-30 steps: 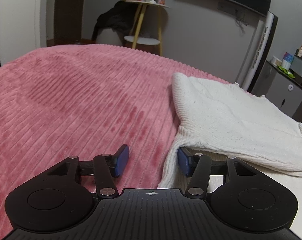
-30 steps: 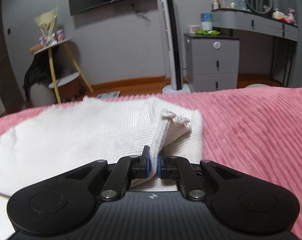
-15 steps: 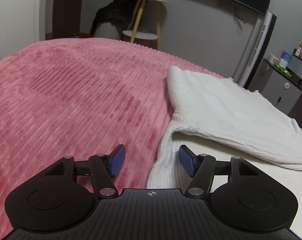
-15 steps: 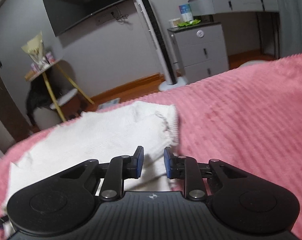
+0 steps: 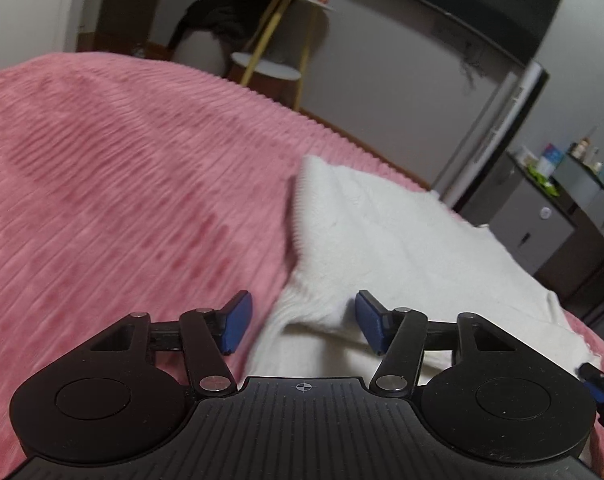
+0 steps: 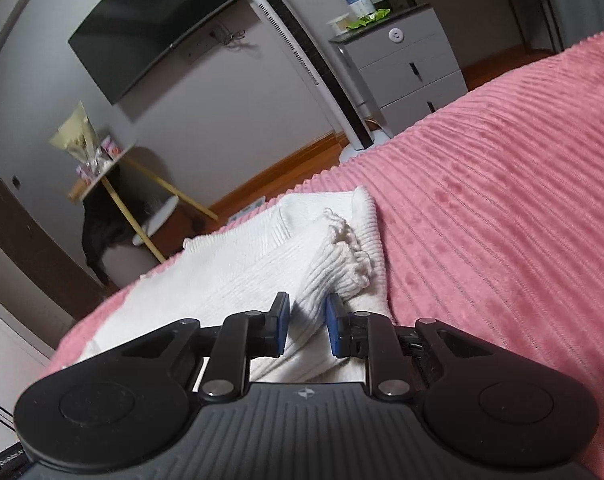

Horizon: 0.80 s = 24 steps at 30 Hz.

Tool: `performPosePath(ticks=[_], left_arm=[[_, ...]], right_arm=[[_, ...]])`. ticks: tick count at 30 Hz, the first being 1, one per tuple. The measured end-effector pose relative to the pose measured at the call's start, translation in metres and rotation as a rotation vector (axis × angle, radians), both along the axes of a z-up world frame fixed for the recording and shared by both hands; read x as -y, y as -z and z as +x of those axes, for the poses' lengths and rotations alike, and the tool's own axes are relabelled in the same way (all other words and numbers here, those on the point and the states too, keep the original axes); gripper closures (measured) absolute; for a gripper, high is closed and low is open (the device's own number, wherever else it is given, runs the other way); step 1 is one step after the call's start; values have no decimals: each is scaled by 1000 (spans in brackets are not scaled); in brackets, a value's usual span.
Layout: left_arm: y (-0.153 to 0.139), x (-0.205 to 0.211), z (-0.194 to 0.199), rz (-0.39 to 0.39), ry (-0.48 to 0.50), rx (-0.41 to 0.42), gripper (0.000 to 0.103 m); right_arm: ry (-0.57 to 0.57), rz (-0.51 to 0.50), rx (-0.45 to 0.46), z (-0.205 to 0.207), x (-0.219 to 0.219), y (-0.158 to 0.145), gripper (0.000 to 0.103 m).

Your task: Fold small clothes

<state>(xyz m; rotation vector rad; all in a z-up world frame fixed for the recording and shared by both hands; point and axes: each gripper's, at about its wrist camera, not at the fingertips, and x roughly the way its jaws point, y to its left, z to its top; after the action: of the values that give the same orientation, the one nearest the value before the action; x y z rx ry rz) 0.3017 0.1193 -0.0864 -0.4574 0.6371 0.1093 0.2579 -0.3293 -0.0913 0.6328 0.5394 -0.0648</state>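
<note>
A white knit sweater (image 5: pixel 402 240) lies partly folded on the pink ribbed bedspread (image 5: pixel 121 200). My left gripper (image 5: pixel 302 326) is open, its blue pads wide apart on either side of the sweater's folded left edge, holding nothing. In the right wrist view the sweater (image 6: pixel 237 276) has a ribbed cuff (image 6: pixel 342 252) folded over its right side. My right gripper (image 6: pixel 308 330) is open a little, with the cuffed sleeve lying loose between the pads.
Beyond the bed's far edge stand a yellow-legged side table (image 5: pixel 277 32) with dark clothing, a tall white tower fan (image 6: pixel 314 64), a grey drawer unit (image 6: pixel 406 60) and a wall television (image 6: pixel 157 28). The bedspread (image 6: pixel 502 200) stretches to the right.
My right gripper has opened and let go of the sleeve, then tilted and lifted. My left gripper has stayed open and drawn back slightly from the sweater's edge.
</note>
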Motion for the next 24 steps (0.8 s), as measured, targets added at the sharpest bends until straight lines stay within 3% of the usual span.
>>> performPosePath(ticks=[1, 3, 4, 9, 11, 12, 14, 15, 16, 18, 24], left_arm=[[1, 2, 2, 2, 23, 5, 61], [3, 7, 5, 37, 32, 2, 65], [4, 8, 5, 60, 30, 5, 73], [7, -1, 3, 37, -4, 8, 80], [9, -1, 3, 64, -11, 3, 80], [10, 0, 3, 82, -13, -5, 77], [9, 1, -1, 87, -16, -8, 74], [6, 3, -4, 106, -14, -13, 66], [2, 7, -9, 141, -18, -26, 49], [-3, 11, -20, 191, -10, -66, 34], [-4, 8, -63, 84, 63, -211, 28]], right_arm=[[1, 1, 4, 0, 0, 1, 85], [1, -16, 8, 1, -2, 1, 93], [-3, -29, 6, 2, -3, 1, 93], [-37, 1, 81, -2, -1, -6, 95], [-29, -43, 42, 2, -2, -1, 94], [-22, -81, -7, 6, -3, 6, 96], [-37, -115, 7, 5, -5, 14, 96], [-42, -138, -2, 4, -8, 10, 94], [-50, -157, -15, 3, -11, 3, 91], [-66, -172, -30, -3, -15, -12, 78], [-77, -179, -163, -52, -15, -26, 66]])
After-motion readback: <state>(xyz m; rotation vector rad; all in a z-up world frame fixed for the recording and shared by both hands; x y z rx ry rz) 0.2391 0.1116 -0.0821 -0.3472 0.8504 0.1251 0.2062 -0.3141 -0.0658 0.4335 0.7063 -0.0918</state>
